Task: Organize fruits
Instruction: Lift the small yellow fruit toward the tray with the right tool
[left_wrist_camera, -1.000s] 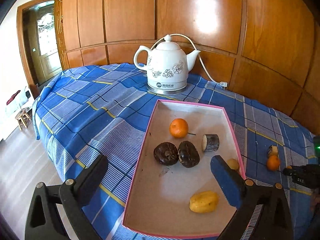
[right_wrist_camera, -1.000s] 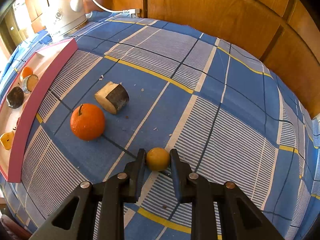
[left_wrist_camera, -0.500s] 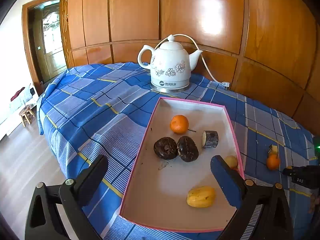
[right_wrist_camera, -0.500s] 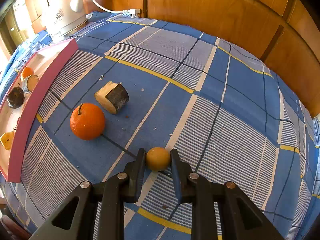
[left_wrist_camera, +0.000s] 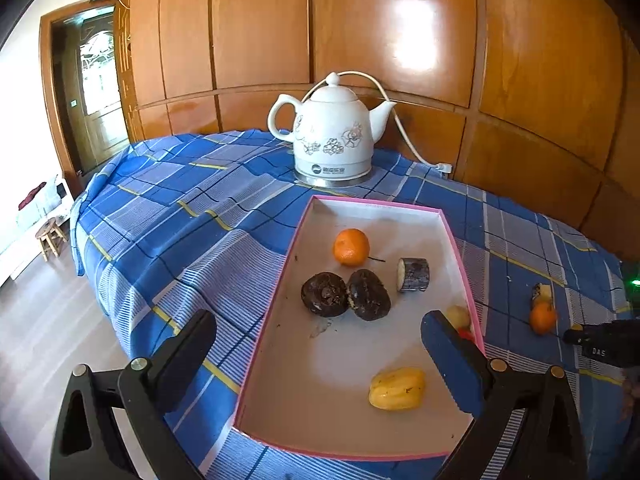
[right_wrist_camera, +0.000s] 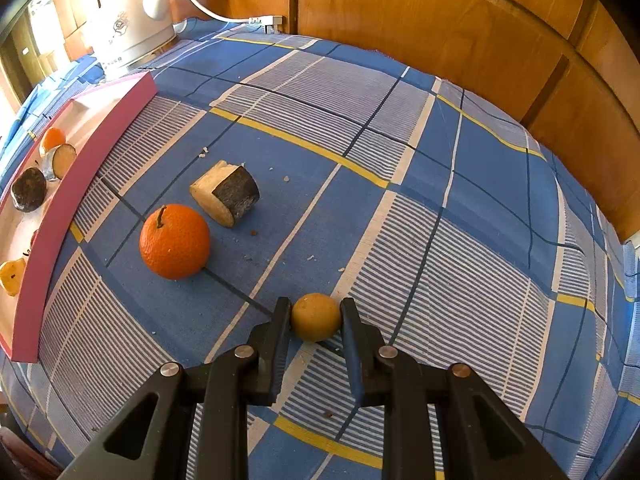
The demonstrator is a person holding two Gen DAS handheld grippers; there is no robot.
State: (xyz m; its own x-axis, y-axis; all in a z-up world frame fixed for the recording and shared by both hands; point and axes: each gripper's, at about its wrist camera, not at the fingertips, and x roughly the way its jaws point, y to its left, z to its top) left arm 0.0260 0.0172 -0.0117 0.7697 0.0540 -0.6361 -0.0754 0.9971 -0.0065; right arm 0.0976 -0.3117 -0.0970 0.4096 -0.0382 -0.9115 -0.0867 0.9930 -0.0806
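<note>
Tablecloth (right_wrist_camera: pixel 440 208): only right gripper (right_wrist_camera: pixel 315 316) view shows clamped yellow fruit (right_wrist_camera: pixel 315 317)

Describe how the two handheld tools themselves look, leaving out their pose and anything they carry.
Left tool: matte black plastic frame with triangular cut-outs, silver round pivot bolts, and broad fingers; one pad is faced blue. Right tool: the same black frame and silver bolts, with narrow black fingers. From the left wrist view its side carries white lettering, too small to read. No cables or sleeves show.

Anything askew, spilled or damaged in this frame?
Small crumbs lie scattered on the blue checked cloth around the cut dark-skinned chunk, which lies on its side beside the orange. Nothing else stands out.
</note>
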